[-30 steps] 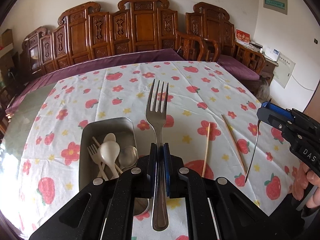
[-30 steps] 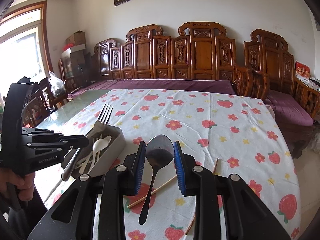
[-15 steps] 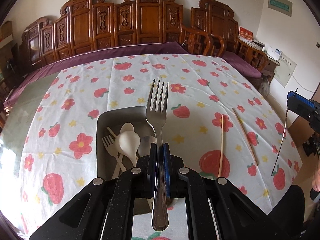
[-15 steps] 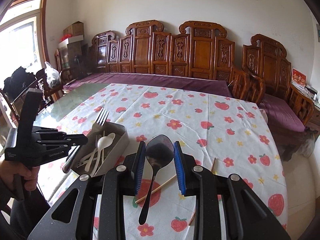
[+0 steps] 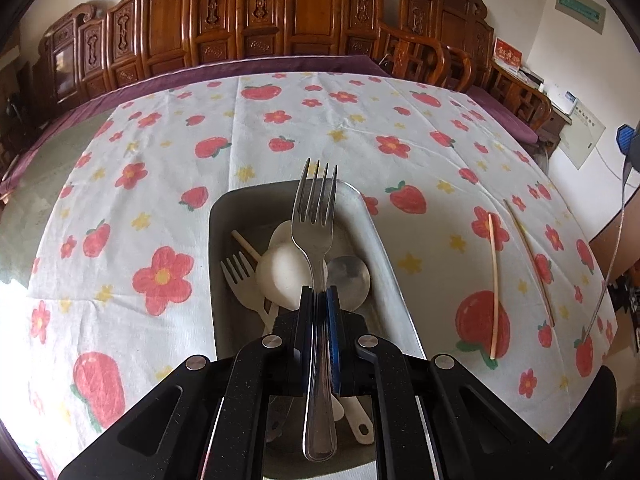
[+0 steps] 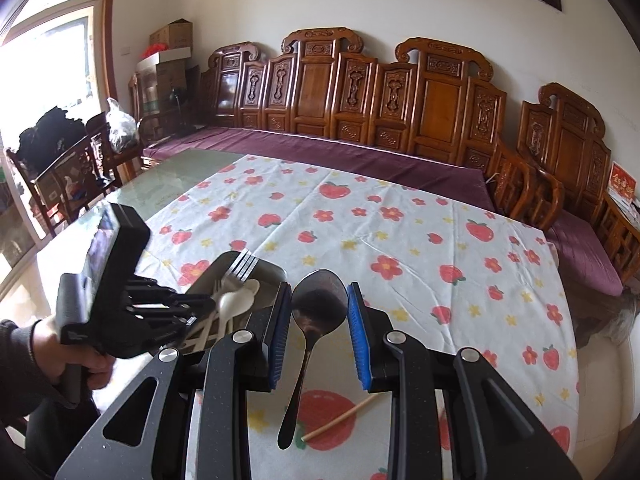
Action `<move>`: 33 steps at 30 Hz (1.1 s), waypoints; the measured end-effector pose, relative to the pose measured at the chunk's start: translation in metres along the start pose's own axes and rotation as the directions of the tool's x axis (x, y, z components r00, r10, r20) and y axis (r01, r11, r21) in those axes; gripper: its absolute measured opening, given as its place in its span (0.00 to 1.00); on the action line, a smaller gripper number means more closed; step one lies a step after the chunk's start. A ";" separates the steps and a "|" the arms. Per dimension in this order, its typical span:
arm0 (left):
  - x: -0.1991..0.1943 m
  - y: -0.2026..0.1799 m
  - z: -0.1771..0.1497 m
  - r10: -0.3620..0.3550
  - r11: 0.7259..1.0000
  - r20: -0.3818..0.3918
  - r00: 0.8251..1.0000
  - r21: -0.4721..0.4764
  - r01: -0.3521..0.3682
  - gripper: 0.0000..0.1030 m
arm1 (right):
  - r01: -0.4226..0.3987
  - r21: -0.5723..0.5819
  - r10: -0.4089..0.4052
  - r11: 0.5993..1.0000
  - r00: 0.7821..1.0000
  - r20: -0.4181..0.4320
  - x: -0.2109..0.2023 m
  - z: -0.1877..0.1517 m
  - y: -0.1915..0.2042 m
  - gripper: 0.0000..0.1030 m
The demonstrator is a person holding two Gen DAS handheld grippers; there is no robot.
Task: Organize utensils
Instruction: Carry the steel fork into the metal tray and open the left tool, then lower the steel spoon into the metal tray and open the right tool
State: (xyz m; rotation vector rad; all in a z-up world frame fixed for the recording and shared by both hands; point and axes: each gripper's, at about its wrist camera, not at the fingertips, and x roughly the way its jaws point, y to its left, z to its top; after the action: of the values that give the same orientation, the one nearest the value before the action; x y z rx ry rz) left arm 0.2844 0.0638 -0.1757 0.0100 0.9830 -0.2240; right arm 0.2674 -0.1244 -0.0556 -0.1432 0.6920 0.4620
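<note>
The left gripper (image 5: 320, 312) is seen clamped tight on the handle of a polished stainless-steel fork (image 5: 316, 248), the blue-padded jaws pressed flat against the shaft with no gap. The fork is held tines forward, above a rectangular grey metal tray (image 5: 394, 280). In the tray are recorded a white plastic spoon (image 5: 282, 274), a white plastic fork (image 5: 240, 276) and a shiny metal spoon (image 5: 350, 278), overlapping one another. The right gripper (image 6: 319, 334) is noted with its jaws parted to about the width of the bowl of a dark metal spoon (image 6: 316, 312) that sits between them; the bowl appears to touch both blue pads, handle hanging down toward the camera. Whether it is firmly pinched cannot be told. Two pale wooden chopsticks (image 5: 495, 284) are observed lying apart on the white strawberry-and-flower tablecloth (image 5: 160, 184), to the right of the tray. Carved wooden chairs (image 6: 360, 92) are lined behind the table.
</note>
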 end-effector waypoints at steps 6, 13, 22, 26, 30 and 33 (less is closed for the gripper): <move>0.022 0.007 -0.006 -0.012 1.000 -0.041 0.999 -0.003 0.012 0.06 | -0.039 -0.013 0.039 0.999 0.999 0.000 0.011 0.014 0.019 0.30; 0.016 0.018 -0.009 -0.009 0.999 -0.034 0.999 -0.035 0.007 0.06 | -0.086 -0.026 0.085 0.996 0.996 -0.031 0.032 0.014 0.038 0.30; -0.050 0.038 -0.012 0.018 0.999 0.075 0.997 -0.053 -0.014 0.06 | -0.123 -0.032 0.122 0.992 0.992 -0.039 0.057 0.019 0.058 0.30; -0.069 0.051 -0.016 0.040 0.996 0.103 0.994 -0.079 -0.032 0.06 | -0.136 -0.034 0.134 0.990 0.990 -0.037 0.067 0.023 0.067 0.30; -0.080 0.059 -0.020 0.062 0.994 0.121 0.991 -0.095 -0.051 0.06 | -0.138 -0.027 0.137 0.990 0.989 -0.047 0.081 0.024 0.074 0.30; -0.084 0.064 -0.024 0.073 0.993 0.122 0.990 -0.103 -0.061 0.06 | -0.125 -0.031 0.123 0.992 0.990 -0.064 0.096 0.021 0.078 0.30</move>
State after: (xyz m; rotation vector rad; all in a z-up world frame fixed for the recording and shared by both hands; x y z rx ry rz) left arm 0.2323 0.1447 -0.1257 -0.0604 0.8661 -0.1124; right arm 0.3081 -0.0142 -0.0996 -0.1482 0.7572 0.5909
